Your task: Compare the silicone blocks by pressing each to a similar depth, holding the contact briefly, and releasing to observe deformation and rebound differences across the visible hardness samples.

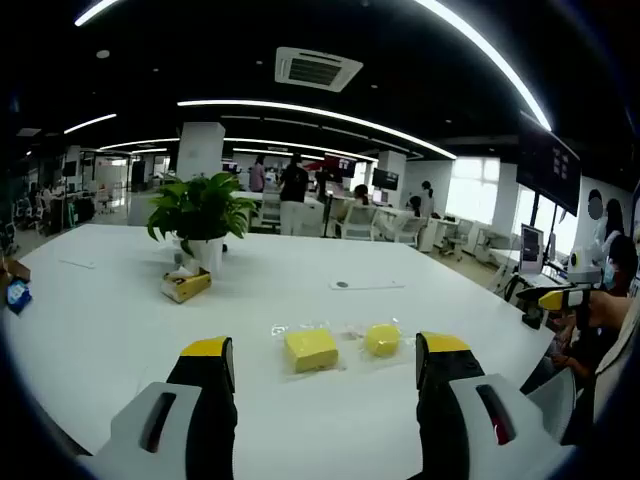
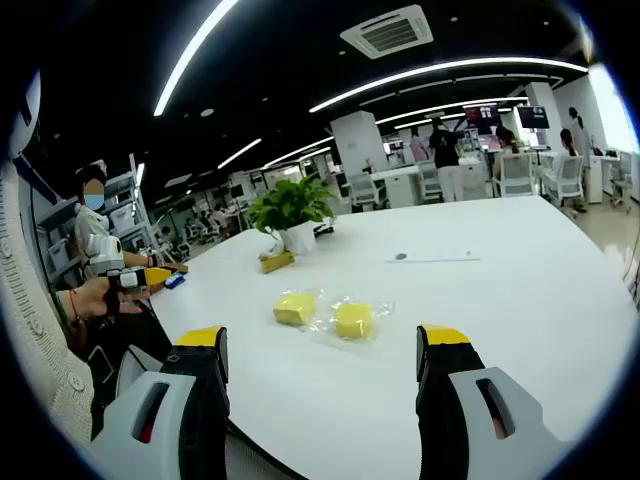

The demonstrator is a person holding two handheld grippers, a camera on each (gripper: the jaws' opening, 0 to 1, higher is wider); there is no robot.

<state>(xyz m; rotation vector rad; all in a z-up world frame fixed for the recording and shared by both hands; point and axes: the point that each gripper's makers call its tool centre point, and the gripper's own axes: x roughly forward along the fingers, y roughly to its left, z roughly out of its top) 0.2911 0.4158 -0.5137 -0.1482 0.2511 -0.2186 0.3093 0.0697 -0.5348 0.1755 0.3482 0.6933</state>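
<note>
Two yellow silicone blocks lie side by side in clear wrappers on the white table (image 1: pixel 120 330). The square block (image 1: pixel 310 350) is on the left and the round block (image 1: pixel 382 339) on the right. My left gripper (image 1: pixel 325 347) is open and short of them, touching neither. In the right gripper view the square block (image 2: pixel 295 308) and round block (image 2: pixel 353 319) lie ahead. My right gripper (image 2: pixel 322 340) is open, with nothing between its yellow-tipped fingers. A hand holds the other gripper (image 1: pixel 555 298) at the table's right edge, and it also appears as a gripper (image 2: pixel 150 277) at the left.
A potted plant (image 1: pixel 203 215) and a yellow tissue box (image 1: pixel 186 285) stand further back on the table. A flat sheet (image 1: pixel 367 285) lies behind the blocks, and a small blue item (image 1: pixel 17 293) sits at the left edge. People and desks fill the office beyond.
</note>
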